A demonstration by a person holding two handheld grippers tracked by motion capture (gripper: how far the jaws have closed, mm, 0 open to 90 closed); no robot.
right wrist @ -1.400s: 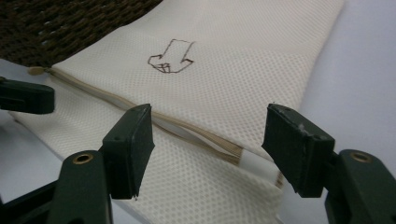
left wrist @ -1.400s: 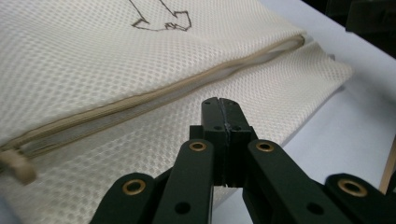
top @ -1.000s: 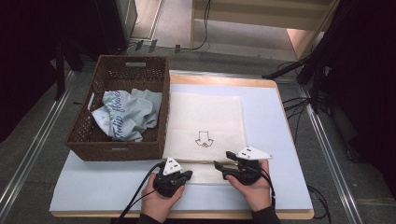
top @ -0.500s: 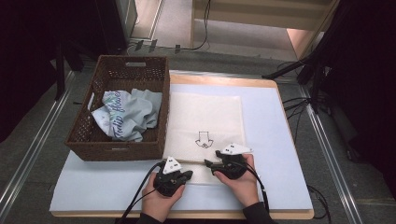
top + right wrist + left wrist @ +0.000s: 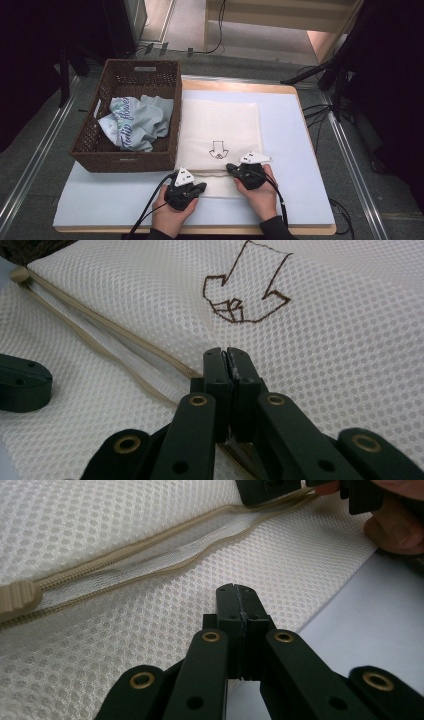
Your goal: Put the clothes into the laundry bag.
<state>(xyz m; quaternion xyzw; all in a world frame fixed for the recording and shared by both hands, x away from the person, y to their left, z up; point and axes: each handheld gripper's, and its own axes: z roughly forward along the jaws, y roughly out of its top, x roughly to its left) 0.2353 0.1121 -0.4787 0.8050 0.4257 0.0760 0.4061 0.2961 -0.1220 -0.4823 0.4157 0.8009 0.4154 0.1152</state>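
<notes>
A white mesh bag (image 5: 220,120) with a brown arrow print (image 5: 218,149) lies flat on the table, its beige zipper (image 5: 150,550) partly undone along the near edge. My left gripper (image 5: 202,186) is shut on the mesh just below the zipper (image 5: 239,592). My right gripper (image 5: 230,168) has just been closing and now pinches the bag at the zipper's upper edge (image 5: 227,357). The two grippers sit close together, the right one a little farther up the bag. The zipper's slider (image 5: 17,597) rests off to the left in the left gripper view.
A brown wicker basket (image 5: 125,160) stands left of the bag and holds a crumpled pale printed garment (image 5: 135,122). The light blue mat (image 5: 300,150) covers the table. Metal rails and cables run along the floor on both sides.
My right hand slid left and down onto the bag's zipper edge, and its jaws went from open to shut there. The left hand kept still.
</notes>
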